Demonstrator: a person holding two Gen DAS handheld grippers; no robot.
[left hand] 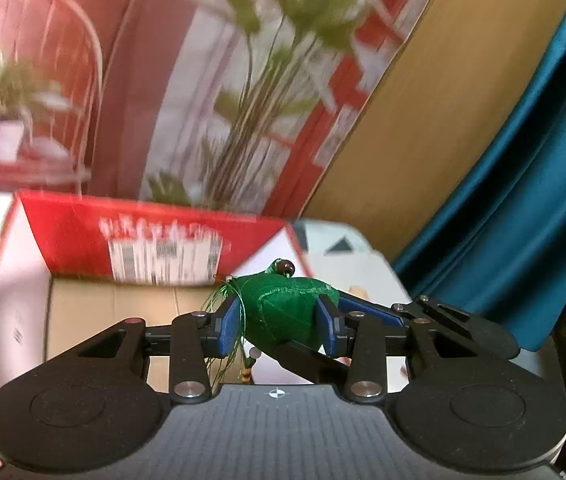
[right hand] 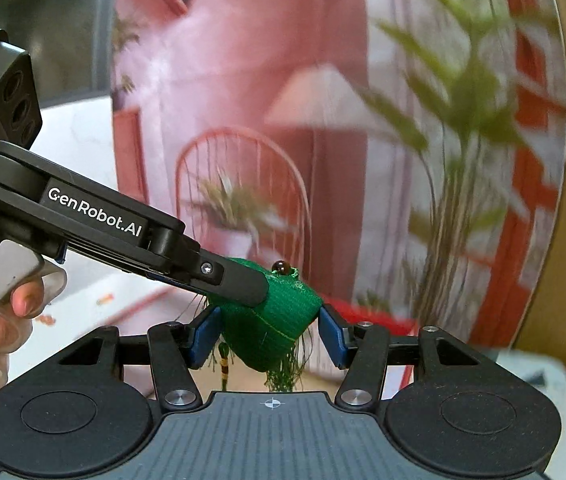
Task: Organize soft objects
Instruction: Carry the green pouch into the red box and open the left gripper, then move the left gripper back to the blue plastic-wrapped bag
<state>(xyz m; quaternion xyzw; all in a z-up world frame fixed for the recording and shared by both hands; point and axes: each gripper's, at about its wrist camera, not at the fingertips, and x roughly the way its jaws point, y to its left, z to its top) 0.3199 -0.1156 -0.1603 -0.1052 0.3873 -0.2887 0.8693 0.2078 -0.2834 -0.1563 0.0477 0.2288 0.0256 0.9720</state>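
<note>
A: Behind everything hangs a printed backdrop (left hand: pixel 163 80) of a pink room with a chair and leafy plants, a teal curtain (left hand: pixel 523 180) beside it. Take the open red box (left hand: pixel 155 236) as the landmark.

B: Where's the soft thing relative to the box?

A: The green pouch (left hand: pixel 283 312) is in the air, just this side of the box's near right corner, not yet over the opening. The left gripper (left hand: pixel 279 326) is clenched on it, blue pads pressing its flanks; the right gripper (right hand: pixel 269 338) clamps it too, from the other side.

B: So both carry it. How to do that well?

A: I'd move both hands together so the cloth isn't stretched or twisted, bring it over the box's brown cardboard floor, lower, then loosen one gripper before the other.

B: What's it made of?

A: Ribbed, woven green fabric, plump and rounded, yielding under the pads. A glossy dark bead (right hand: pixel 281 267) sits on top; thin green tassel threads (right hand: pixel 283 372) dangle below and could snag the box rim.
</note>
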